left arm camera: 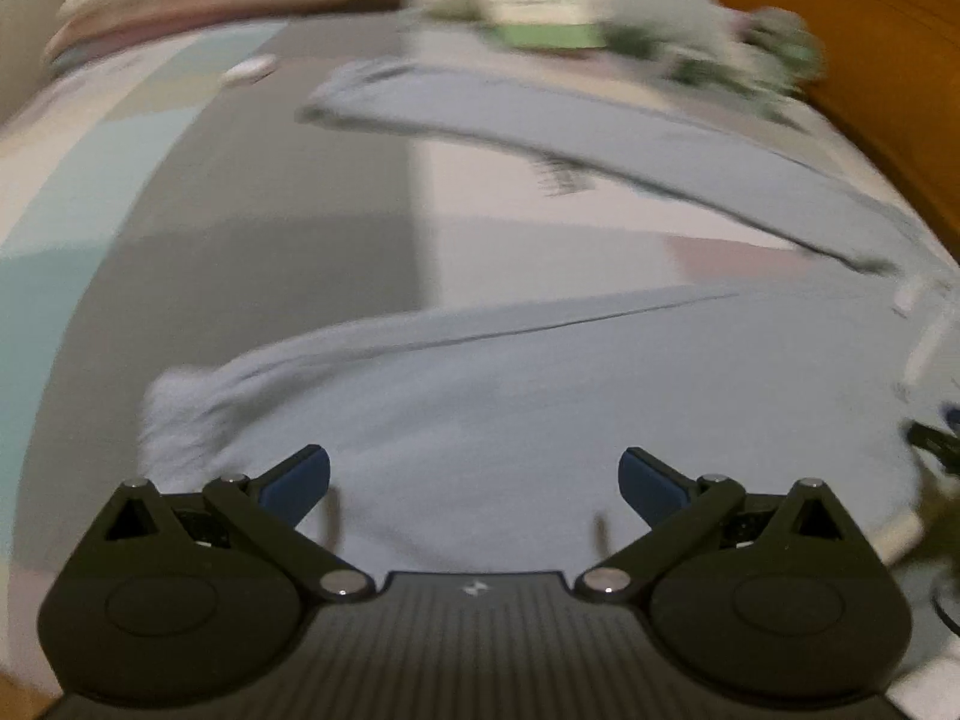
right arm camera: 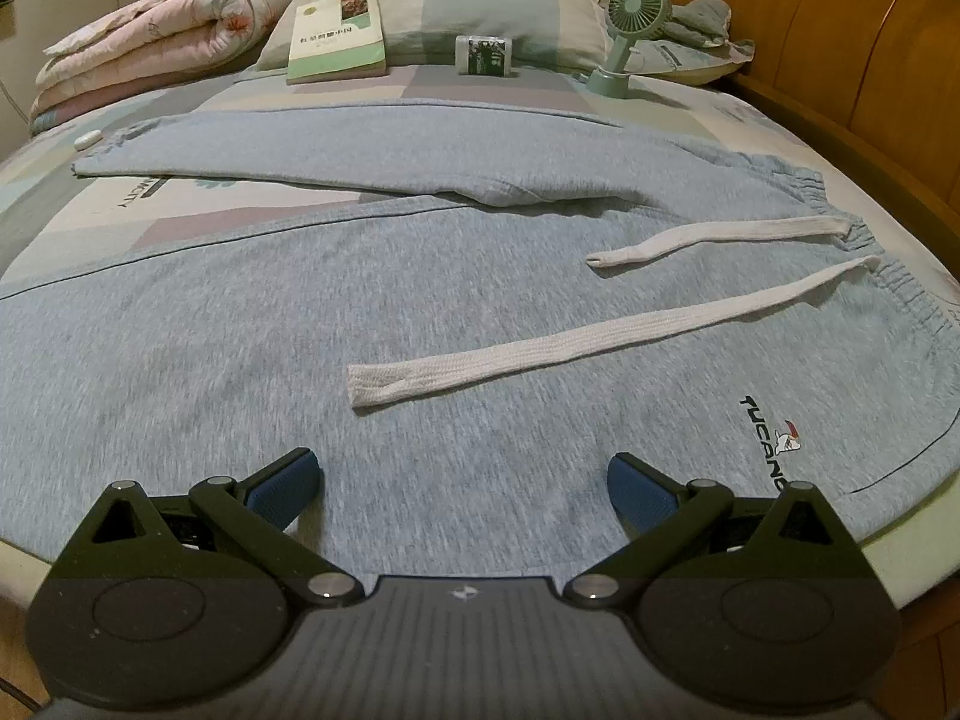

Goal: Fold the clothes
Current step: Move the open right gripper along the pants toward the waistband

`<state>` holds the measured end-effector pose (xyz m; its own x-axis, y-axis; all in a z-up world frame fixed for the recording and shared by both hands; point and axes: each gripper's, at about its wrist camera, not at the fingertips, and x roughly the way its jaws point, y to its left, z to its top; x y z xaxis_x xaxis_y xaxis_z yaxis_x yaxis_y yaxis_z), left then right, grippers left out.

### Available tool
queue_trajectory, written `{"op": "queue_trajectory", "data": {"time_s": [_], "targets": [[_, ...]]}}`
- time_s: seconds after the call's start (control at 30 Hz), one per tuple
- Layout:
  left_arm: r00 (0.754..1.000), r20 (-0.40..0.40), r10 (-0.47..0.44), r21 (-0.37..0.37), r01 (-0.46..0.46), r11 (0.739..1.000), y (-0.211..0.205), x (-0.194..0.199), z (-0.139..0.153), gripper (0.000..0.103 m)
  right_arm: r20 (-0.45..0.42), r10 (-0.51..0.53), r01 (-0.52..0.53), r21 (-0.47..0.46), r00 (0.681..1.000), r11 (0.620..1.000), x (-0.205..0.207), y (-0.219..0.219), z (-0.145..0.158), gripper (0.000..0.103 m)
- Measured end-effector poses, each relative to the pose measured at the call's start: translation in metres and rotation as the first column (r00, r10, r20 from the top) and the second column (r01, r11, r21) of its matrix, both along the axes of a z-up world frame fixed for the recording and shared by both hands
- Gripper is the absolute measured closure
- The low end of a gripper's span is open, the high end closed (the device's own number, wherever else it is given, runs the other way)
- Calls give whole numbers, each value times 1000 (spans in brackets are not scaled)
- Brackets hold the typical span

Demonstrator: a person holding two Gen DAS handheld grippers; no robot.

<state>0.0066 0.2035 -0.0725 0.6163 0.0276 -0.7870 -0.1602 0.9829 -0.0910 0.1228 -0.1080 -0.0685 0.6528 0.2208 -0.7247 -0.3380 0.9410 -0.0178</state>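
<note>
Sweatpants are spread flat across the bed, light blue-grey heathered jersey, soft and slightly fuzzy looking. Elastic waistband is gathered and ruffled over on the right side, legs run off to the left. One leg angles away toward the far side, the other lies nearer the camera with a thin dark seam line along it. Two flat white woven drawstrings lie on top of the fabric, the nearer one long with a wide folded end, the farther one shorter. There's a small dark logo printed near the hip with a little bird figure beside it.

Both sets of tongs are spread wide with nothing between them. The right tongs hover at the near edge of the pants, blue ribbed rubbery pads on black arms. The left tongs sit over the lower leg area near the cuff; that view is motion-blurred so detail is mushy.

Bedsheet is a patchwork of pastel blocks: grey, mint, pink, cream. At the head of the bed: a rolled pink floral quilt, a pillow, a green-and-white paperback book leaning on it, a small green packet, and a mint green mini fan on a round base. A small white oval thing sits by the far cuff. Glossy orange wooden headboard curves around the right.
</note>
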Motion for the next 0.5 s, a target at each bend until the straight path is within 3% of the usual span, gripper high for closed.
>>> {"op": "queue_trajectory", "data": {"time_s": [0.1,0.23,0.4,0.5], "targets": [[993,26,-114,41,113,993,-38,16,5,1,-24,13,-13,-7,1000,1000,2,2,5,0],[981,6,-196,88,194,977,-76,38,-10,1,-27,81,-81,13,996,997,-3,6,16,0],[980,-63,-187,111,193,975,-83,42,-35,0,-45,144,-145,-24,989,989,-8,17,4,0],[986,-82,-147,101,155,983,-75,40,-33,1,-23,144,-144,-23,989,989,-11,16,0,0]]}}
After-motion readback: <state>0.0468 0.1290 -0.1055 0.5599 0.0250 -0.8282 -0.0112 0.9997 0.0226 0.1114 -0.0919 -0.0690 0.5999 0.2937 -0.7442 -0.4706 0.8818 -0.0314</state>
